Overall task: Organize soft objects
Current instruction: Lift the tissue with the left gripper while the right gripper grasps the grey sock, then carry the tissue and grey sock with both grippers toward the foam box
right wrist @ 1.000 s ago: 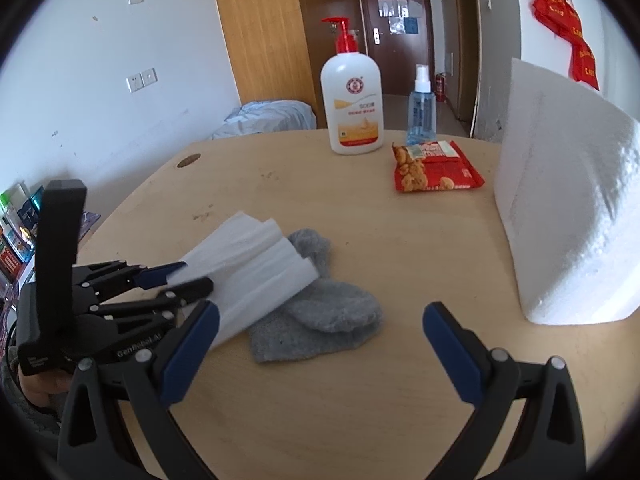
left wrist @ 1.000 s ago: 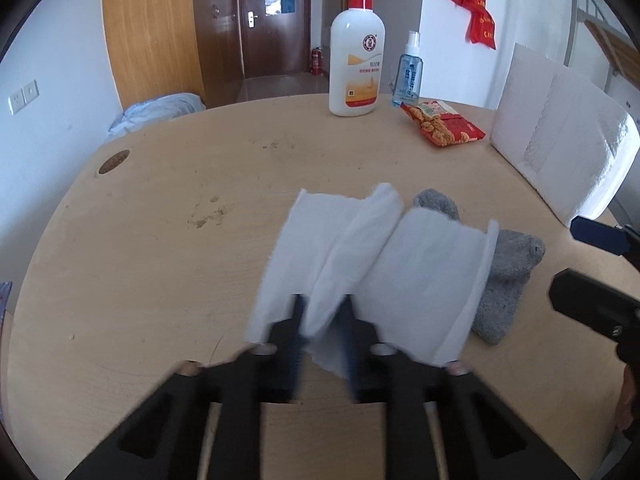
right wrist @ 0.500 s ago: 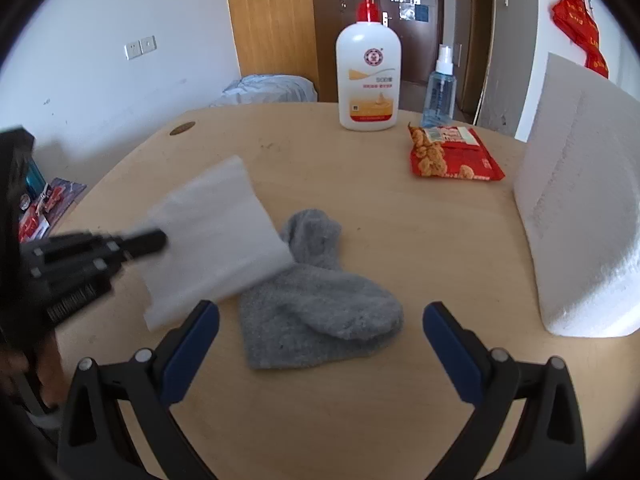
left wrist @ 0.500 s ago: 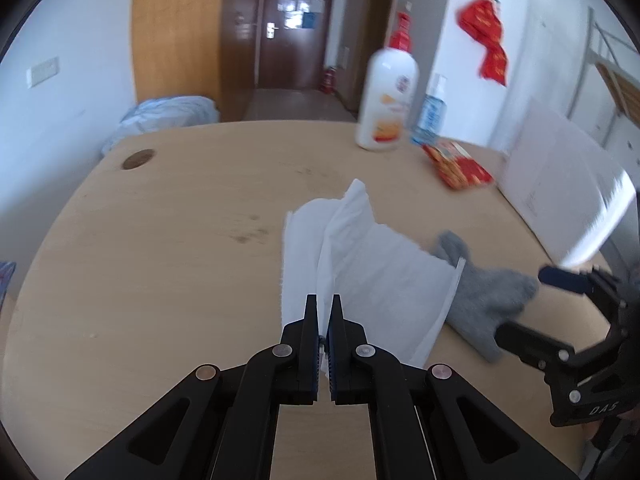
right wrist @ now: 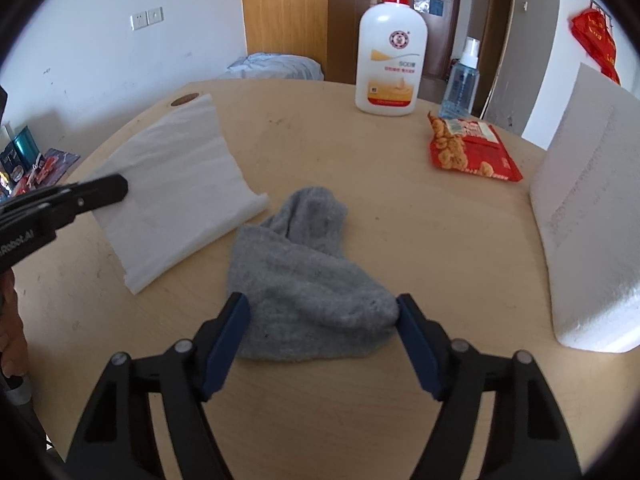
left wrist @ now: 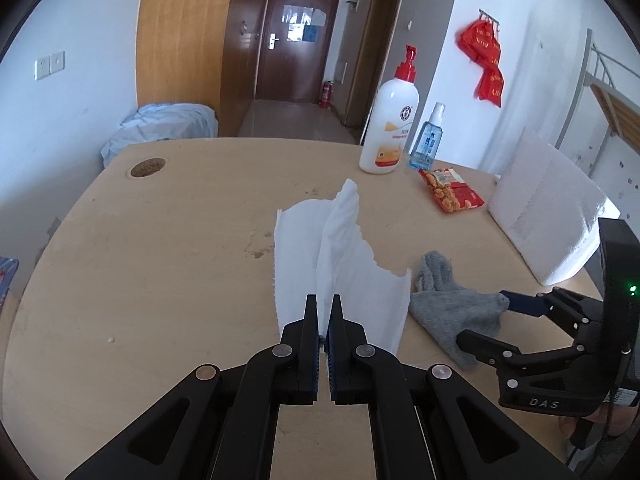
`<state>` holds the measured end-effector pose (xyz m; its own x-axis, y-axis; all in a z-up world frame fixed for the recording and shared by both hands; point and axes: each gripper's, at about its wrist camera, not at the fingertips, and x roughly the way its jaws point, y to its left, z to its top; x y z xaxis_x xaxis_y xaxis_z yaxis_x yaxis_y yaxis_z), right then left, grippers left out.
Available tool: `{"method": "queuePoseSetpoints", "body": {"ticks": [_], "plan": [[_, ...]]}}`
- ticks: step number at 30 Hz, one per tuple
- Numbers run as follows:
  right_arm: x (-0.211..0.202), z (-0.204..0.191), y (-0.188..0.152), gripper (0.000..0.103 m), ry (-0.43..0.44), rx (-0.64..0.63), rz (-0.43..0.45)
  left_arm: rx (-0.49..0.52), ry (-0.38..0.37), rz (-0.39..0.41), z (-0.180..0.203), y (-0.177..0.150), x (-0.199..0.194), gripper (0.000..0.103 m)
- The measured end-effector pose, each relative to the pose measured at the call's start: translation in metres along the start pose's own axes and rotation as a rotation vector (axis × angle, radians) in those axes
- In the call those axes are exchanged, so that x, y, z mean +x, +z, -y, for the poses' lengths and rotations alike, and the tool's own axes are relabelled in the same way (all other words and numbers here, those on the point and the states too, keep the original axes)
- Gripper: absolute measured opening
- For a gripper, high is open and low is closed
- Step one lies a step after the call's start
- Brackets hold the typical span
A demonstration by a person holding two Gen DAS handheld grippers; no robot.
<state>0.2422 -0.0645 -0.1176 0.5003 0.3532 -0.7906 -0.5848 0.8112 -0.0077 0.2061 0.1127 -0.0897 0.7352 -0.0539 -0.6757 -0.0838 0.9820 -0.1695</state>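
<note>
My left gripper (left wrist: 325, 312) is shut on the near edge of a white paper towel (left wrist: 340, 264). The towel is lifted at my end and droops to the table beyond; it also shows in the right wrist view (right wrist: 176, 196), with the left gripper (right wrist: 100, 192) at its left edge. A crumpled grey sock (right wrist: 308, 276) lies on the wooden table (right wrist: 440, 248), just right of the towel. My right gripper (right wrist: 322, 312) is open, its two fingers on either side of the sock's near end. The sock (left wrist: 452, 300) and right gripper (left wrist: 486, 320) also show in the left wrist view.
A white pump bottle (right wrist: 390, 52), a small blue spray bottle (right wrist: 460, 80) and a red snack packet (right wrist: 472, 148) stand at the far side. A white foam block (right wrist: 592, 220) stands at the right. A cable hole (left wrist: 147, 167) sits at the far left.
The left gripper closed on the paper towel and pulled it left, off the sock. The right gripper moved forward and down until its open fingers flank the sock's near end.
</note>
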Motion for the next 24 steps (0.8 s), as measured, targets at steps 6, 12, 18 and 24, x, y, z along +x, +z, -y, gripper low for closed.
{"method": "queuePoseSetpoints", "body": {"ticks": [6,12,18,24], "plan": [[0.000,-0.002,0.000,0.042,0.004,-0.014,-0.009,-0.010,-0.010,0.017,-0.001,0.001,-0.008,0.003],[-0.012,0.003,-0.001,0.018,0.008,0.033,0.029,-0.018,-0.007,0.046,-0.001,0.001,-0.024,0.003],[-0.038,0.008,-0.004,0.017,0.037,0.087,0.093,-0.008,-0.014,0.075,0.007,-0.002,-0.042,0.003],[-0.070,0.004,-0.007,0.017,0.038,0.098,0.166,0.019,-0.017,0.113,0.019,-0.004,-0.064,0.003]]}}
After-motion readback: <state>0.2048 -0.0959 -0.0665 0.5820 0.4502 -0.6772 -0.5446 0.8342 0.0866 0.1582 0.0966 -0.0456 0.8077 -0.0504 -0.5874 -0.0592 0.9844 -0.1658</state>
